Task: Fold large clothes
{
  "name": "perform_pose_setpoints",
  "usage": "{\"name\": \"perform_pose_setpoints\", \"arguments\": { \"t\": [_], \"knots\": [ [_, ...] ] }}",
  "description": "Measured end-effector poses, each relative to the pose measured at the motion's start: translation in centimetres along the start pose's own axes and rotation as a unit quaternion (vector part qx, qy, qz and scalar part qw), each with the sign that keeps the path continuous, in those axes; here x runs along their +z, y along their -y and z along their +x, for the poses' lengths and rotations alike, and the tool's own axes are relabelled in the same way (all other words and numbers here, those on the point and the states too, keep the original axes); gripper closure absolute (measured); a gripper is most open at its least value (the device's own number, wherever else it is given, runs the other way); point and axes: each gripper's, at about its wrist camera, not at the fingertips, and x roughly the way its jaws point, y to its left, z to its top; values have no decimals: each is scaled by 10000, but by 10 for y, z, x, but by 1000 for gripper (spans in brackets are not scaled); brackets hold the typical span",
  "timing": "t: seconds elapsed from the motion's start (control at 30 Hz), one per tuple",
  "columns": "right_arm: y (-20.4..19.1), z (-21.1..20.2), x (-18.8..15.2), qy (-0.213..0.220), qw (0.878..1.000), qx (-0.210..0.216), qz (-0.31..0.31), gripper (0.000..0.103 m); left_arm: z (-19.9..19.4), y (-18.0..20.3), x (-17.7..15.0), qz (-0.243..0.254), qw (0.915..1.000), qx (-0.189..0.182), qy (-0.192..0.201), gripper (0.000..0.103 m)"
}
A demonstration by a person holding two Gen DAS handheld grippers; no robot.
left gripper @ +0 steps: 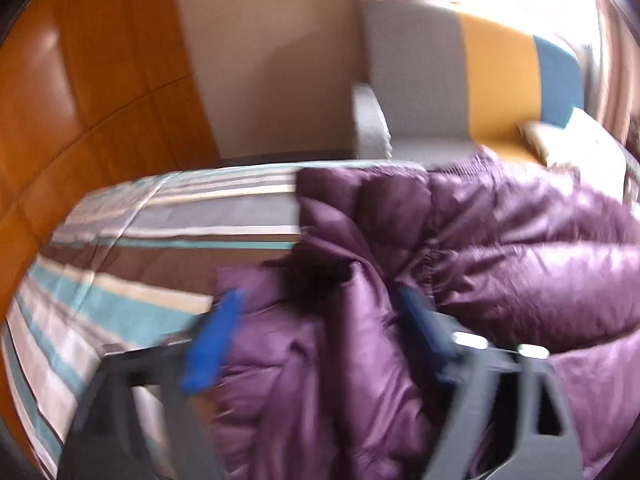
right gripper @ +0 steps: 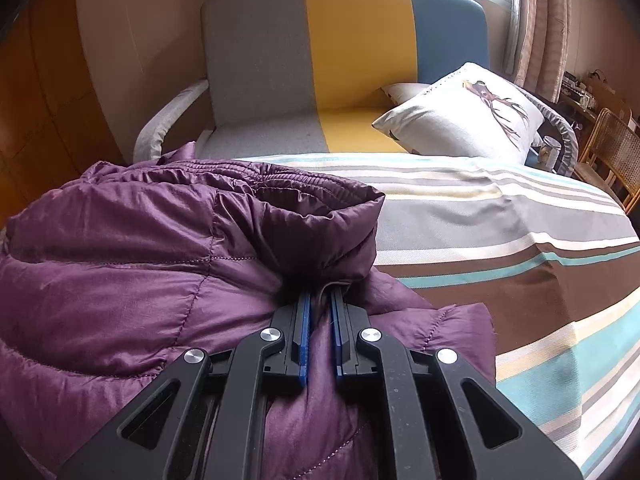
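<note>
Right wrist view shows the puffy purple jacket [right gripper: 132,264] lying in a heap on the striped bed cover [right gripper: 500,240], on the side of the bed away from the pillow. The right gripper [right gripper: 320,312] is pinching a bunch of the jacket's cloth between its two blue pads [right gripper: 305,332], close to the open end of a sleeve or collar; which one it is I cannot tell. In the left wrist view the picture is blurry, but the left gripper [left gripper: 320,308] has its two blue fingers [left gripper: 212,340] spread wide apart, with the jacket [left gripper: 500,248] lying between and under them, and it does not look like it has hold of anything. My guess is that the fold is only starting, since the jacket is bunched up and not flat. To do this step well, the left gripper should find a good edge, push down into the puffy cloth, and squeeze tight, because this shiny cloth looks slippery. Then both grippers should lift and pull gently apart so the jacket spreads flat on the bed cover before any fold. Past the bed stands a chair with grey, yellow and blue stripes [right gripper: 352,52], with a white pillow [right gripper: 464,112] resting on it. A wicker chair [right gripper: 612,152] sits off to the side, well away from the jacket.
</note>
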Motion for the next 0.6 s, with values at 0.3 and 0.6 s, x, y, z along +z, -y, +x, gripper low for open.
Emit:
{"name": "perform_pose_setpoints", "arguments": {
  "t": [0.3,0.6],
  "knots": [
    [5,-24,-1,-19,9998,85,152,94,-10,-29,-14,-219,9988,-340,-285,10],
    [8,-56,-8,-51,9996,187,215,94,-31,-25,-19,-64,9992,-322,-215,7]
  ]
}}
